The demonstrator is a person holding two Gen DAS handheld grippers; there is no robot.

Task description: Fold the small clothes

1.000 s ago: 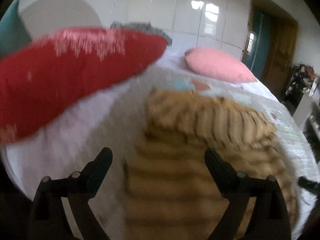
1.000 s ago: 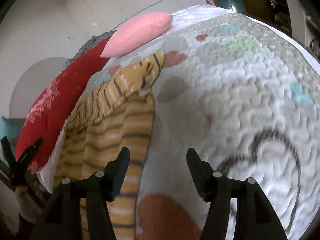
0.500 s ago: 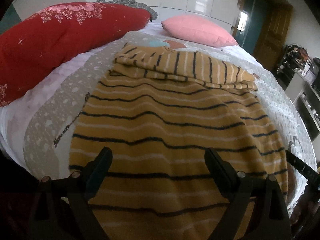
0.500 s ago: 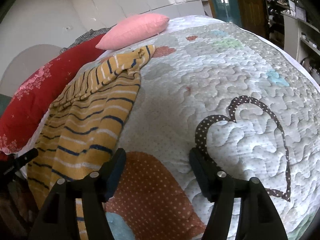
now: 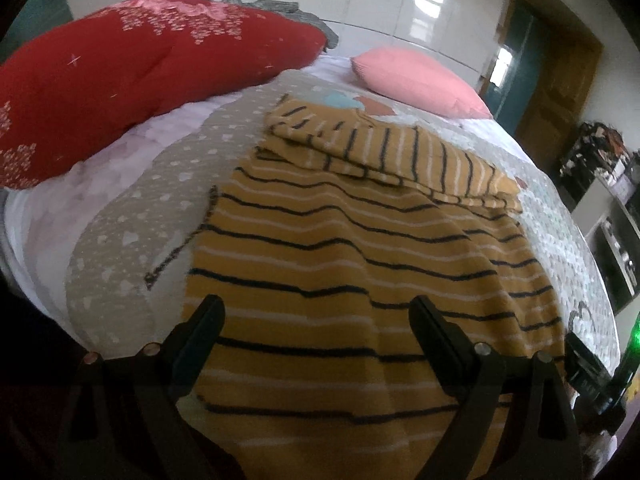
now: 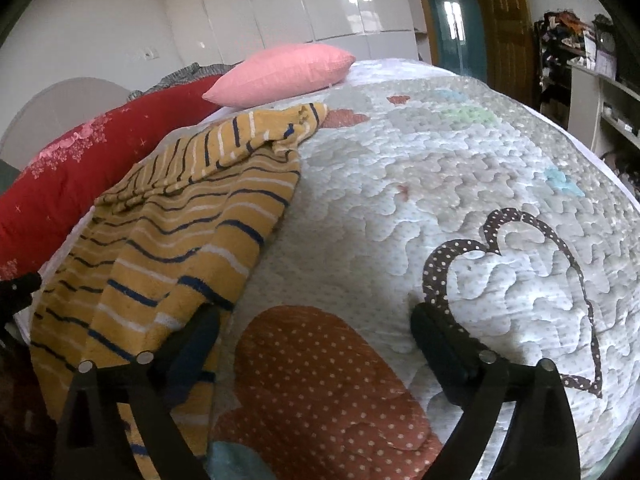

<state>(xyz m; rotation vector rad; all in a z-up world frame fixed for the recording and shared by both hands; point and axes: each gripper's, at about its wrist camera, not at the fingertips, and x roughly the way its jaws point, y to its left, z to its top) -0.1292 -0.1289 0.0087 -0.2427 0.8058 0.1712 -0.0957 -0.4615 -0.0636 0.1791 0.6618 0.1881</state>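
Striped yellow top [image 5: 360,264] lies flat on the bed quilt [image 6: 460,184], sleeves folded across its far end. Left hand-held gripper [image 5: 316,320] spread over its hem; right hand-held gripper [image 6: 316,328] spread beside its edge, above the quilt.

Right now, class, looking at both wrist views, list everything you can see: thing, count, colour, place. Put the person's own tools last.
Striped garment: one, mustard with dark and white stripes, spread on the quilt, far end folded over.
Quilt: one, pale grey-white with heart patches, covering the bed.
Red cushion: one, red with pink pattern, along the bed's left edge.
Pink pillow: one, pink, at the far end of the bed.
Wardrobe doors: glossy white, behind the bed.
Wooden door: one, brown, far right.
Left gripper: one, black, open over the garment's near edge.
Right gripper: one, black, open at the garment's right edge.
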